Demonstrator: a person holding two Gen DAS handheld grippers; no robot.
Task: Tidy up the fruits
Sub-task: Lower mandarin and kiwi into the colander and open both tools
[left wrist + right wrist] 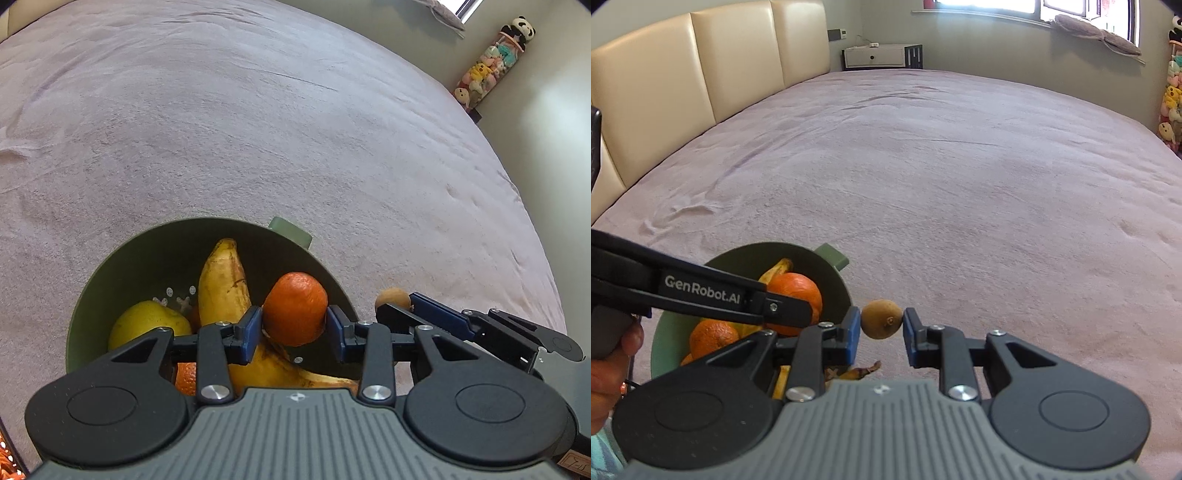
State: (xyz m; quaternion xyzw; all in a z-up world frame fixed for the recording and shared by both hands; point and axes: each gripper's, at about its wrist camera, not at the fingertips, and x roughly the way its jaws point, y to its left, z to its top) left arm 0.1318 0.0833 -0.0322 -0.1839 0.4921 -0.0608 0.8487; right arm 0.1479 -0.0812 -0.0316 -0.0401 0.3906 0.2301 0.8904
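Your bed carries the green bowl, which holds a banana, a yellow fruit and an orange. Your left gripper has its fingers clamped on a second orange above the bowl. Just beside the bowl, your right gripper pinches a small brown fruit above the bed.

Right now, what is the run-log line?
left gripper: shut on orange, above green bowl | right gripper: shut on small brown fruit, beside bowl
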